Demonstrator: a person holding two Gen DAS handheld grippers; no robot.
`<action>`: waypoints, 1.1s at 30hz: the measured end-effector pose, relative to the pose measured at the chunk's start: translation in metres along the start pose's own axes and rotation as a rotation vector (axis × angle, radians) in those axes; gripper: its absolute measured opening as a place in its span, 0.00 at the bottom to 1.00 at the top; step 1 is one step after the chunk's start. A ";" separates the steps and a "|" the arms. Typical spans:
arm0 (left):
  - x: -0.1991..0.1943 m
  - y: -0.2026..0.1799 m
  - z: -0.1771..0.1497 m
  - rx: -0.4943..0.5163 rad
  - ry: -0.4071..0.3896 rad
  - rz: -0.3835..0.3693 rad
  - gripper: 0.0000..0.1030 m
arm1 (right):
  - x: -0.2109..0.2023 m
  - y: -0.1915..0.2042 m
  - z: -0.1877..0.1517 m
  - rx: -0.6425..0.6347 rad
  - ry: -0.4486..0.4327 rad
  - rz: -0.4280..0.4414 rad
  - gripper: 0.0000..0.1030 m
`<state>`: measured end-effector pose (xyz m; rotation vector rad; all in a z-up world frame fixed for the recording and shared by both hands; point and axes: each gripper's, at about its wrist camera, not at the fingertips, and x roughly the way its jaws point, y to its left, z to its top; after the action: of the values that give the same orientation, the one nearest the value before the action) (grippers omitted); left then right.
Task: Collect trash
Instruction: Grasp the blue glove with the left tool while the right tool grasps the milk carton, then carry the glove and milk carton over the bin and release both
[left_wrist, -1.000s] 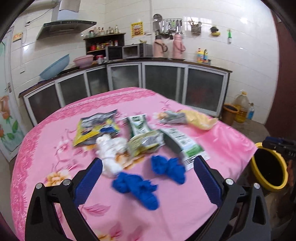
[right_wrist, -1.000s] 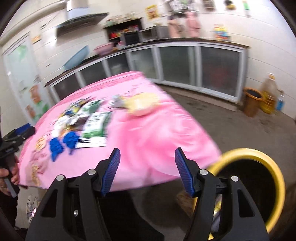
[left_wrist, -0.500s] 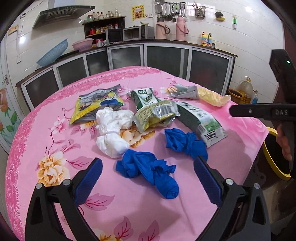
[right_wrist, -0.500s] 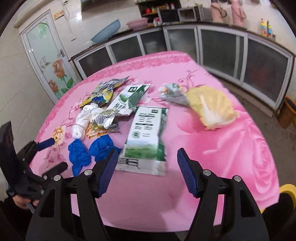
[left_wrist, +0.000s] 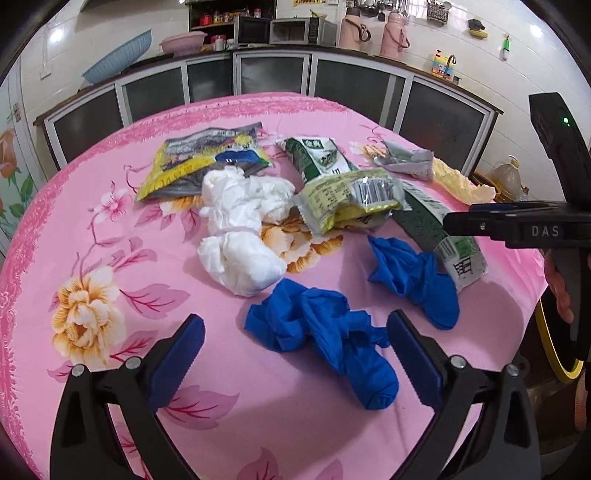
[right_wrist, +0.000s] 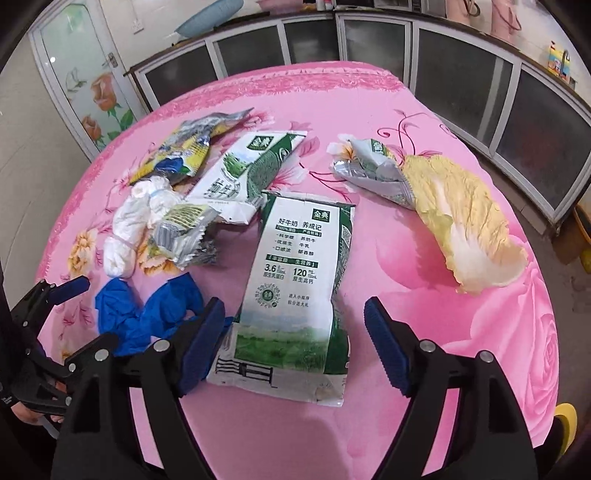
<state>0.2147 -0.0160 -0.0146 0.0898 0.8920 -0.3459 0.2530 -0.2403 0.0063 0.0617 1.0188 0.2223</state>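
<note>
Trash lies on a round table with a pink flowered cloth (left_wrist: 92, 229). My left gripper (left_wrist: 295, 354) is open and empty, its fingers either side of a crumpled blue glove (left_wrist: 325, 336). A second blue glove (left_wrist: 413, 277) lies to its right. White crumpled tissue (left_wrist: 240, 229), a yellow snack bag (left_wrist: 207, 162) and green wrappers (left_wrist: 347, 199) lie beyond. My right gripper (right_wrist: 295, 339) is open and empty, straddling the near end of a flattened green-white milk pack (right_wrist: 299, 288). A cabbage leaf (right_wrist: 465, 221) lies to its right.
A yellow-rimmed bin (left_wrist: 554, 343) stands on the floor past the table's right edge. Kitchen cabinets (left_wrist: 273, 74) with glass doors line the back wall. A second milk pack (right_wrist: 247, 173) and a crumpled silver pack (right_wrist: 369, 170) lie farther back.
Both grippers have moved in over the table. The left has come down close to the blue glove. The right has swung from the bin to the milk pack.
</note>
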 end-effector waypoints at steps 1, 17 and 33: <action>0.003 0.000 0.000 -0.004 0.012 -0.004 0.92 | 0.003 -0.001 0.002 0.006 0.008 -0.004 0.73; 0.026 0.016 0.011 -0.094 0.059 -0.065 0.38 | 0.031 0.004 0.012 0.009 0.061 -0.002 0.57; -0.024 0.029 -0.004 -0.109 0.012 -0.129 0.11 | 0.007 0.005 0.010 0.021 0.002 -0.023 0.54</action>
<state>0.2076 0.0183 -0.0005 -0.0667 0.9289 -0.4167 0.2642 -0.2329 0.0063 0.0683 1.0233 0.1907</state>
